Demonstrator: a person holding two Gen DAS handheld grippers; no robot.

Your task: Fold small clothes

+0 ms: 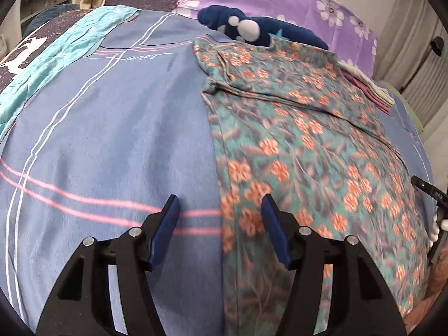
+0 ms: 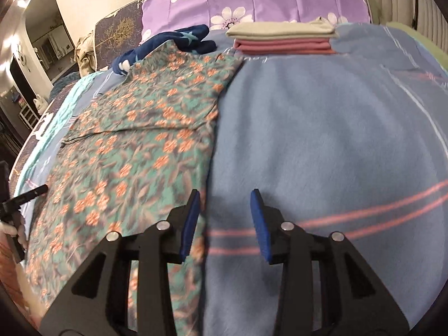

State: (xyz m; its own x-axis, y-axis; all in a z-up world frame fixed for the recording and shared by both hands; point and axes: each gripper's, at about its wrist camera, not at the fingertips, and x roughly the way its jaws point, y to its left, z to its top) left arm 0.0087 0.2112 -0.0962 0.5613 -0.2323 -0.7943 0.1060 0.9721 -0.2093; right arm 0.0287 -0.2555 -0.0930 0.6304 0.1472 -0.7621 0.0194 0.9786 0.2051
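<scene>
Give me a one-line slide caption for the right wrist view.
Open right gripper hovers over the right edge of a floral garment spread on a blue bedsheet, folded clothes stacked beyond.

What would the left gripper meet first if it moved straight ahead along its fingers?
Probably the left edge of the floral garment on the blue bedsheet; the open left gripper straddles that edge, though depth is unclear.

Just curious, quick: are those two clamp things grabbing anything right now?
Left gripper: open, holding nothing, straddling the floral garment edge.
Right gripper: open, holding nothing, at the garment's other edge.
</scene>
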